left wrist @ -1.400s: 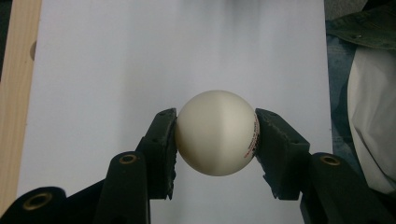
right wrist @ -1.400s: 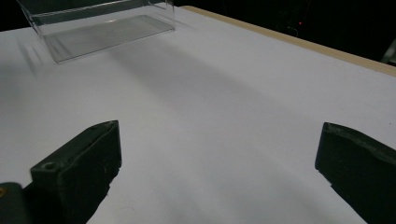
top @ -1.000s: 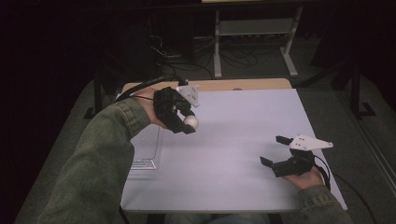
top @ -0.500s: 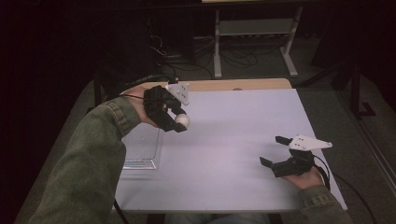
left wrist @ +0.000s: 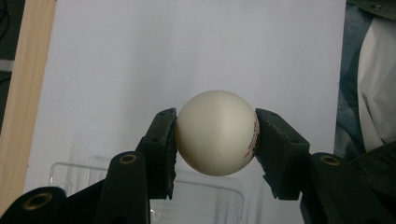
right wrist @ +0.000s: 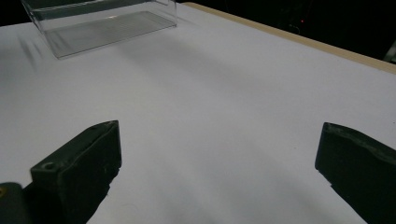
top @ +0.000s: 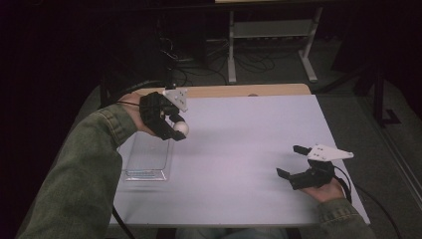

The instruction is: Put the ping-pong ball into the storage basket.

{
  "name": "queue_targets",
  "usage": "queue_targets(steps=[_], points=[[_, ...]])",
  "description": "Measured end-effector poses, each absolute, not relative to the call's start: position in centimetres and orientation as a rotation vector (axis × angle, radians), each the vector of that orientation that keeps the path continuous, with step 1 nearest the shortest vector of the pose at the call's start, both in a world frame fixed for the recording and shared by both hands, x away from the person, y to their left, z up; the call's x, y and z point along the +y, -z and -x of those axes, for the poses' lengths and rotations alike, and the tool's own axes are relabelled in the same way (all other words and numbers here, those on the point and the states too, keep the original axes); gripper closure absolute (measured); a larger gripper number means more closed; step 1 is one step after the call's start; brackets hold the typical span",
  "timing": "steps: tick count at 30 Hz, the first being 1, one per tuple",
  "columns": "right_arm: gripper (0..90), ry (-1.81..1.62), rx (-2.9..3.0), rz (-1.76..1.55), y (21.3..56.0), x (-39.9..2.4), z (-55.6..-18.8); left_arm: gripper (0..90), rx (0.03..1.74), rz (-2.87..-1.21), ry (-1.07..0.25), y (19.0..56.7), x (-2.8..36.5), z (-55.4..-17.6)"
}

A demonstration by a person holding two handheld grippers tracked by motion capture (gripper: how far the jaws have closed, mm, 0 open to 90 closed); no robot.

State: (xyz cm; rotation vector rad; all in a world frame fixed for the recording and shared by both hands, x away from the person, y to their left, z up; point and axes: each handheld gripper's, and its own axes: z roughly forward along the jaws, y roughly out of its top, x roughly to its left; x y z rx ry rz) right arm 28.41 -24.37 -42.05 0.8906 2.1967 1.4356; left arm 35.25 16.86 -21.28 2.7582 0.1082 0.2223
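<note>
The left tongs [top: 175, 130] pinch a white ball [top: 180, 129] above the clear box [top: 144, 164] at the table's [top: 239, 149] left side; the ball is round, without a long axis, and its small red print is not readable. The right tongs [top: 291, 162] are spread and hold nothing. The table is white with a wooden far edge, and the room is dark.

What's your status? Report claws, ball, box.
Left claw shut on white ball, held above clear box. Right claw open, empty, low over table. Nothing in the way.
</note>
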Motion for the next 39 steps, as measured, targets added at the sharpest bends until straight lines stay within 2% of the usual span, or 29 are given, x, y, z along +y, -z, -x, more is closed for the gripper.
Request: queue_targets(steps=[16, 39], points=[[0.0, -1.431, 2.197, -0.893, 42.1, -24.4, -28.4, 50.8, 0.206, -2.775, -0.248, 21.7, 19.9, -35.9], [0.0, -1.427, 2.199, -0.892, 42.1, -24.4, -28.5, 50.7, 0.286, -2.812, -0.247, 22.7, 22.3, -36.8]])
